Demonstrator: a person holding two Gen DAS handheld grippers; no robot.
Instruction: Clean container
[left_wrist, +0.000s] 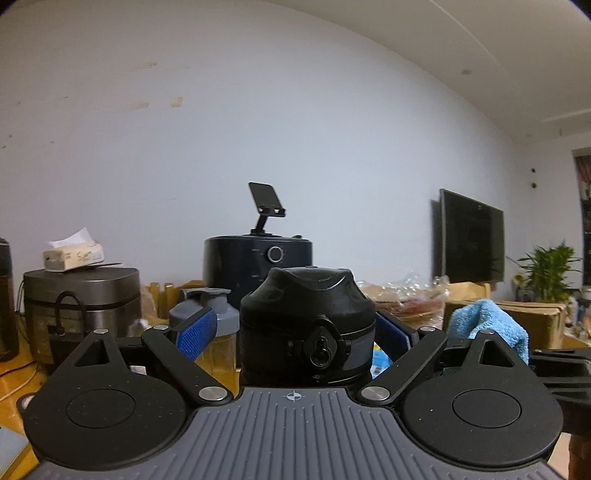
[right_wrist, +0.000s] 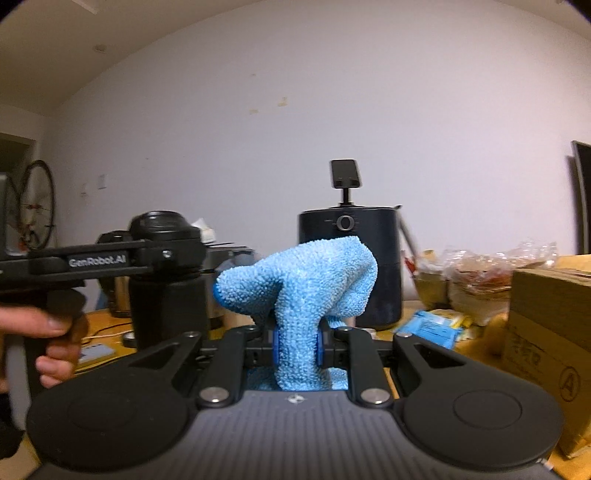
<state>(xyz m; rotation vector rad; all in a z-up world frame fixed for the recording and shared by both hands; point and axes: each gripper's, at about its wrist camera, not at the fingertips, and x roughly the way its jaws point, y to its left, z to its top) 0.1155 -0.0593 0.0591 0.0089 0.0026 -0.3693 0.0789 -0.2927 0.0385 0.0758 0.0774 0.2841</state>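
The black bottle (left_wrist: 306, 325) stands upright at the centre bottom of my left view, between the spread blue pads (left_wrist: 195, 334) of my left gripper (left_wrist: 295, 338), and I cannot tell whether the pads touch it. My right gripper (right_wrist: 297, 349) is clamped on the blue cloth (right_wrist: 299, 284), just right of the bottle. I'd steady the bottle with the left, then rub the cloth over its lid and wall

Base of black bottle (left_wrist: 304, 325) hidden behind gripper body; television (right_wrist: 580, 199) cut by right edge; bicycle wheel (right_wrist: 37, 206) blurred.
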